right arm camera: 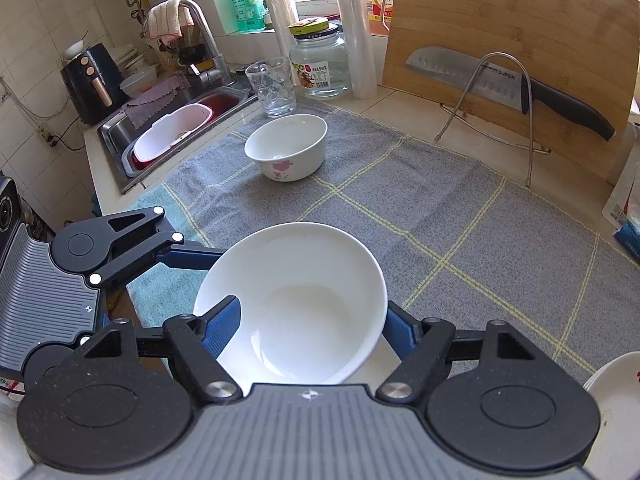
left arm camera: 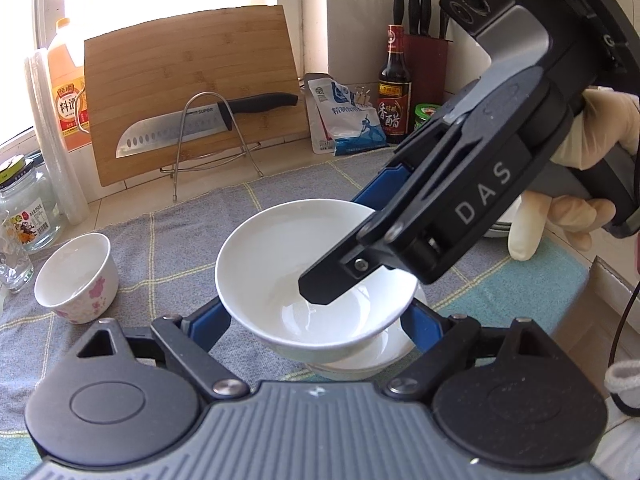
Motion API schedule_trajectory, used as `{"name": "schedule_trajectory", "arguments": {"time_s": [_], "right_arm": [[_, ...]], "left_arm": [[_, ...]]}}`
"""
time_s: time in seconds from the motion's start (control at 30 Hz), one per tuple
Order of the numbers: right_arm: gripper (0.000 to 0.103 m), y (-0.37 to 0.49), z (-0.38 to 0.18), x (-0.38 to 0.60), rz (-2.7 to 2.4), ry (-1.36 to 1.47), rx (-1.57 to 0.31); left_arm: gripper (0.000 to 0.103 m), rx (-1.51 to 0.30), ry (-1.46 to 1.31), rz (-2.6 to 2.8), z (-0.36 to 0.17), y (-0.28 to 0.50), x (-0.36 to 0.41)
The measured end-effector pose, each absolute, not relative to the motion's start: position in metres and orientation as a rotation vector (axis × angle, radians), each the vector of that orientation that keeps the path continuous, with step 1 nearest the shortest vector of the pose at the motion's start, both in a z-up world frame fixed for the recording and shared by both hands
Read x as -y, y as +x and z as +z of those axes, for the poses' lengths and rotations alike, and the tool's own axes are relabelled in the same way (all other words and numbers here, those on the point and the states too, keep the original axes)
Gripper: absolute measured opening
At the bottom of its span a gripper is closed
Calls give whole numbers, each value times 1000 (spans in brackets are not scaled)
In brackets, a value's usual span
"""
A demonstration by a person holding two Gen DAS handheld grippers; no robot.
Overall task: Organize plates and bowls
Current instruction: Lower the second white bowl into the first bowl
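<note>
Nearest, left tongs [left arm camera: 316,318] are standing wide on either side of a lower white bowl [left arm camera: 372,354], not visibly gripping it. Right tongs [right arm camera: 310,330] are pinching the rim of the white bowl [right arm camera: 296,300], one finger inside, one outside, holding it tilted on the lower bowl. Underneath, a grey checked towel [right arm camera: 420,208] is covering the desk. Farther off, a flowered small bowl [right arm camera: 286,152] is sitting apart on the towel. Beyond, a drinking glass [right arm camera: 274,86], glass jar [right arm camera: 320,64], and knife [right arm camera: 516,84] on a bamboo cutting board [right arm camera: 520,40] are standing.
</note>
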State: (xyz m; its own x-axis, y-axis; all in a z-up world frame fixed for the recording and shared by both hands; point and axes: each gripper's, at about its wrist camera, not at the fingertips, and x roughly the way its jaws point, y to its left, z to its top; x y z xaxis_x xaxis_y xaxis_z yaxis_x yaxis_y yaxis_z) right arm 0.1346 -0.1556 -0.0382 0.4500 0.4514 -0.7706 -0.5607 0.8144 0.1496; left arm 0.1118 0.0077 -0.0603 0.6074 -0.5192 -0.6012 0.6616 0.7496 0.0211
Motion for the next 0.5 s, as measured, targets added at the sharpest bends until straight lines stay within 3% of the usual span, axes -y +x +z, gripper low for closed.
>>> {"name": "schedule_trajectory", "arguments": {"time_s": [0.5], "right_arm": [[81,128,-48,173,569,-111,-934]], "left_arm": [[91,-632,269,-740,-68,114,6]]}}
